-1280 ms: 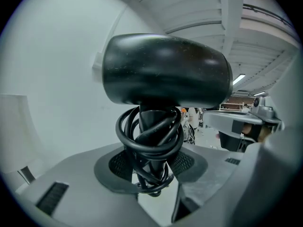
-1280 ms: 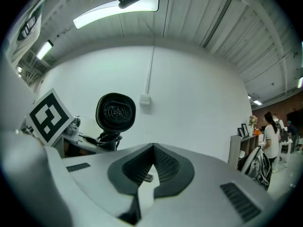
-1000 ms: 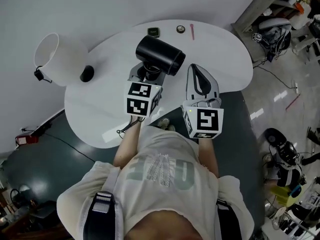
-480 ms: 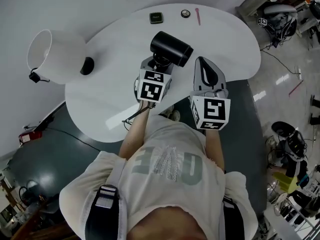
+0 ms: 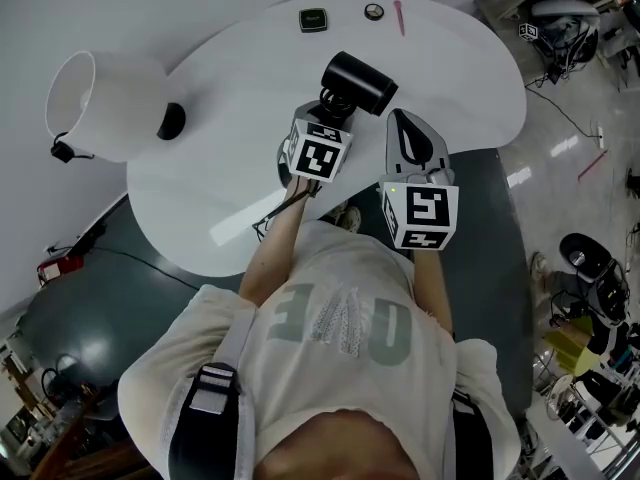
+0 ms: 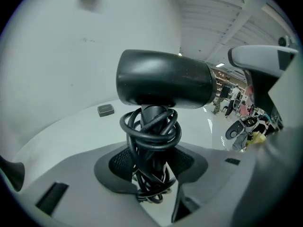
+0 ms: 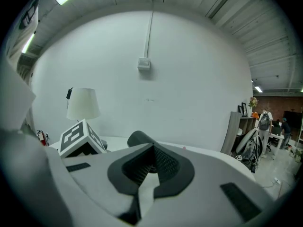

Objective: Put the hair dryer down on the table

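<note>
The white table [image 5: 200, 183] is taking up most of the head view, with a white lamp [image 5: 95, 103] standing at the table's left edge. Over the table's near right part, the left gripper [image 6: 152, 160] is clamping the black hair dryer [image 5: 358, 80] by its handle. Its jaws are standing fairly wide apart, one on each side of the handle, with the pads pressing on the black cord [image 6: 150, 131] that is wound round it. The dryer's barrel is lying crosswise above the jaws, and loops of cord are hanging below them. Whether any part of the dryer is touching the table cannot be made out.

The right gripper [image 7: 151, 157] is hovering at the table's near right edge, just beside the left one. Its jaws are drawn together and are holding nothing.

A small black object [image 5: 171, 120] is sitting on the table near the lamp's base. At the table's far edge, a small dark square item [image 5: 313, 19], a small round item [image 5: 374, 11] and a thin pink stick [image 5: 399, 16] are lying in a row.
</note>
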### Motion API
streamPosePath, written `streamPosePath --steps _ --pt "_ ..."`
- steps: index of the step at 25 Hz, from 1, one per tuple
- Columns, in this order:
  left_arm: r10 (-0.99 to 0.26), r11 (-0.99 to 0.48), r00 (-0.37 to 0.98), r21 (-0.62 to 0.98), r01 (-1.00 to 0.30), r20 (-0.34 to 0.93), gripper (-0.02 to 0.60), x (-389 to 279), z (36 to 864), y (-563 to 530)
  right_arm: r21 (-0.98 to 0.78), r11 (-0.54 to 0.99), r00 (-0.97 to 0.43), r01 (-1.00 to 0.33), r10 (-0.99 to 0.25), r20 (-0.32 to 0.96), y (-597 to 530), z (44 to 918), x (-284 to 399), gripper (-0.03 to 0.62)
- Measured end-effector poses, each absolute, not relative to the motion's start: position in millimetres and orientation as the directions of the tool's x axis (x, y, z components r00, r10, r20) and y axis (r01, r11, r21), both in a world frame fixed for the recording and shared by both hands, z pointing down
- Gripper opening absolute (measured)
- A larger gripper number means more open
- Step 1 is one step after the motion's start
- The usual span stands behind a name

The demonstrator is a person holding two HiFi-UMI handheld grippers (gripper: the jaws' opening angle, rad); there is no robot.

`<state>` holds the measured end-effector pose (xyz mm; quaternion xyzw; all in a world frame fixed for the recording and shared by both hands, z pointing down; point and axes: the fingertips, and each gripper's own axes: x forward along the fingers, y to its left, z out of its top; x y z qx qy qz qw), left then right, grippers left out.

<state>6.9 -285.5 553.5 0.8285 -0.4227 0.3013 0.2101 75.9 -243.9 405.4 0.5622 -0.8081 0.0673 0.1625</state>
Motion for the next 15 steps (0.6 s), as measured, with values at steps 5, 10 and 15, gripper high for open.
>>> streamPosePath --steps 5,10,15 --pt "-0.559 -0.567 0.473 0.101 -0.817 0.681 0.198 9.8 560.9 -293.0 0.077 0.354 -0.307 -0.932 -0.885 0.350 -243.7 409.4 76.4 -0.003" --pt "-0.548 -0.567 0.484 0.123 -0.814 0.682 0.198 13.3 569.2 -303.0 0.082 0.345 -0.294 -0.935 -0.885 0.361 -241.7 413.6 81.5 -0.003" --pt "-0.535 -0.562 0.485 0.137 -0.815 0.691 0.198 15.7 576.4 -310.4 0.080 0.338 -0.288 -0.938 -0.884 0.367 -239.4 413.5 85.8 -0.003"
